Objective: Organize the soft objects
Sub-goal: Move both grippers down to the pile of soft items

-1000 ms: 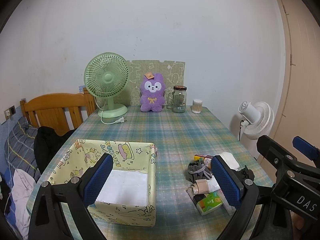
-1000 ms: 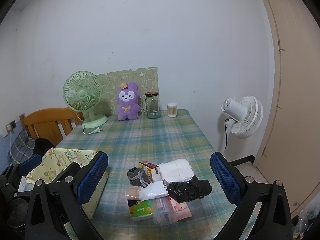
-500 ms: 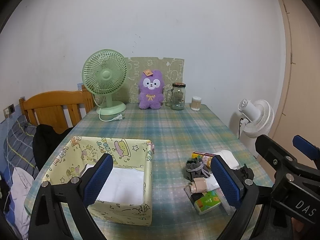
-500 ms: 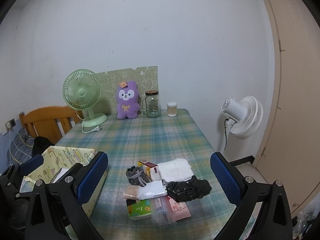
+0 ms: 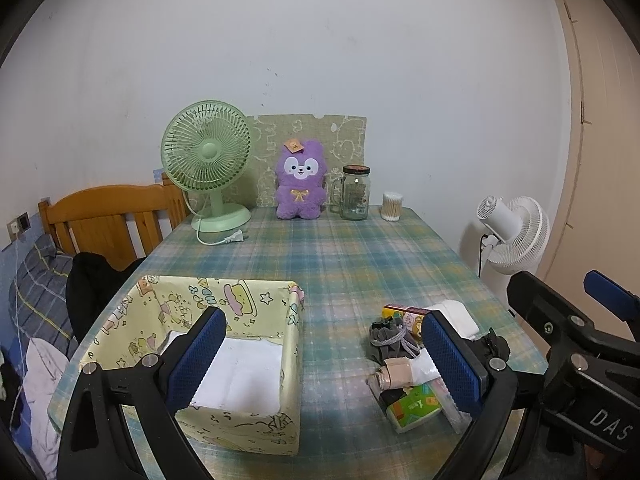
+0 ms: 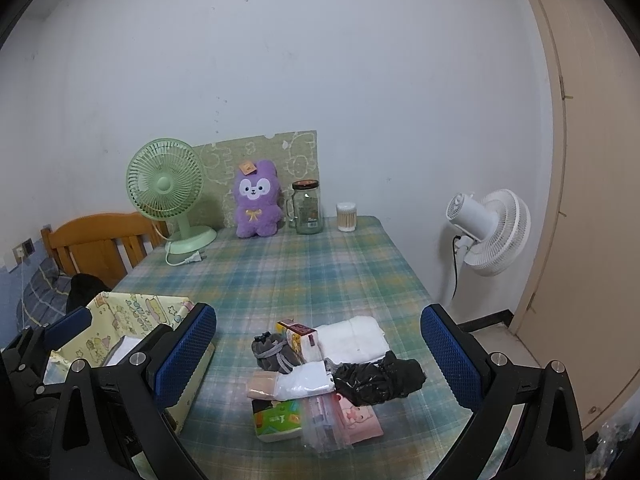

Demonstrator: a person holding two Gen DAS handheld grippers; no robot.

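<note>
Both tongs hang above the near end of the plaid table (image 5: 360,264), side by side, each with its jaws spread wide and nothing between them. The left tongs (image 5: 320,354) sit over the gap between a yellow cartoon-print box (image 5: 292,356) and a heap of soft things; the box lies under and behind its left finger, a white folded cloth (image 5: 244,376) flat on the box floor. The right tongs (image 6: 318,354) hover straight over the heap, which sits between their two blue pads (image 6: 186,350).

In that heap, from the right tongs' view: a grey drawstring pouch (image 6: 272,354) at the far left, a small printed carton (image 6: 302,338) touching it, a white towel (image 6: 354,340) just right of the carton, a crumpled black bag (image 6: 378,378) nearer the right finger, a white packet (image 6: 306,384) with a beige roll (image 6: 260,386) at its left end, a green tissue pack (image 6: 278,420) closest to the tongs, and a pink pack (image 6: 358,420) beside it under clear plastic.

Far ahead of both tongs, against the wall, stand a green fan (image 5: 206,160), a purple plush (image 5: 300,184), a glass jar (image 5: 355,192) and a tub of cotton buds (image 5: 391,206). A white fan (image 6: 490,232) stands on the floor off to the right, and a wooden chair (image 5: 108,220) off to the left.
</note>
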